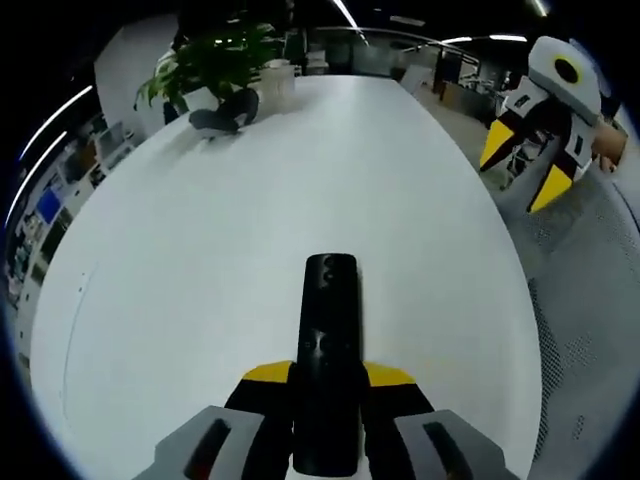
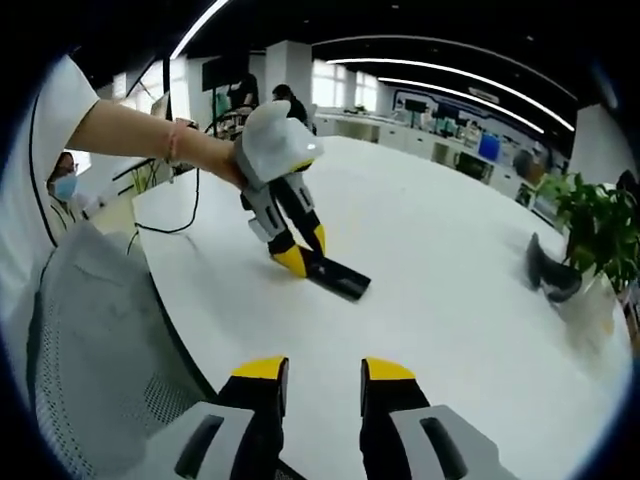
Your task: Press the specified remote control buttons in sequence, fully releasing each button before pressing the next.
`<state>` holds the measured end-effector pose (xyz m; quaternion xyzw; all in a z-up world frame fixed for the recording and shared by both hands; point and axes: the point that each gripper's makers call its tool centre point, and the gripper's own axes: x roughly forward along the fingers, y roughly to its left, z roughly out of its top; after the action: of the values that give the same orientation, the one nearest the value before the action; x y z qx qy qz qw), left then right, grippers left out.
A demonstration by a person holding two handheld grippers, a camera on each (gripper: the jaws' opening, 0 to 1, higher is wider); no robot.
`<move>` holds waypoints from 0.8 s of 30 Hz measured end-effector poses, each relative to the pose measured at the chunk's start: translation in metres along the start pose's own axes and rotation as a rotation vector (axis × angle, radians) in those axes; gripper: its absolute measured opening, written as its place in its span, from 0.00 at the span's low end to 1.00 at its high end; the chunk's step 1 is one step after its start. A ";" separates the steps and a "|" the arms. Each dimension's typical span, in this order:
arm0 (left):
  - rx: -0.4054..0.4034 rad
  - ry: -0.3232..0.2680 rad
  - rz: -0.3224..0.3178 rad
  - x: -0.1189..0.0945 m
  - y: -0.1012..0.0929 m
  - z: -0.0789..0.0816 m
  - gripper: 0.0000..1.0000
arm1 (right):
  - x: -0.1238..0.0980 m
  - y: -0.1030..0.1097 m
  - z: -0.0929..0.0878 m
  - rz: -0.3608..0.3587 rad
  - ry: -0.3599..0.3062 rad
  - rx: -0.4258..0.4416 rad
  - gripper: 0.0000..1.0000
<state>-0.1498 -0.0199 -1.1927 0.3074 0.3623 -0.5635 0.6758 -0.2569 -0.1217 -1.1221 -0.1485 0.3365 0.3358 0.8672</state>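
A black remote control point(image 1: 330, 340) lies lengthwise between the yellow-tipped jaws of my left gripper point(image 1: 328, 378), which is shut on its near end, while its far end points out over the white table point(image 1: 250, 230). In the right gripper view a hand holds that left gripper point(image 2: 302, 255) tilted down, with the remote point(image 2: 338, 277) resting on the table. My right gripper point(image 2: 325, 385) hovers at the table's near edge, open, with nothing between its jaws. In the left gripper view it hangs off the table's right side point(image 1: 525, 165), well away from the remote.
A potted green plant point(image 1: 215, 60) point(image 2: 595, 225) and a dark curved object point(image 1: 225, 118) point(image 2: 550, 270) sit at the table's far end. A grey mesh chair point(image 2: 90, 330) point(image 1: 590, 300) stands by the table edge. A black cable point(image 2: 170, 225) runs across one corner.
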 end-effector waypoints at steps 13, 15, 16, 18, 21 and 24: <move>0.021 0.015 -0.013 -0.005 -0.027 -0.007 0.24 | 0.001 0.001 -0.005 0.013 0.021 -0.003 0.24; 0.020 0.014 -0.013 -0.005 -0.032 -0.008 0.24 | 0.002 0.002 -0.005 0.017 0.024 -0.005 0.23; 0.020 0.014 -0.013 -0.005 -0.034 -0.008 0.24 | 0.002 0.003 -0.006 0.019 0.026 -0.006 0.23; 0.023 0.012 -0.014 -0.006 -0.039 -0.009 0.24 | 0.002 0.004 -0.005 0.024 0.028 -0.009 0.23; 0.021 0.013 -0.014 -0.006 -0.046 -0.010 0.24 | 0.004 0.006 -0.005 0.034 0.032 -0.019 0.22; 0.018 0.011 -0.012 -0.006 -0.052 -0.011 0.24 | 0.005 0.008 -0.005 0.040 0.037 -0.025 0.22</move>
<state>-0.2029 -0.0167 -1.1936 0.3145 0.3629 -0.5691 0.6674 -0.2622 -0.1163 -1.1294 -0.1585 0.3511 0.3545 0.8520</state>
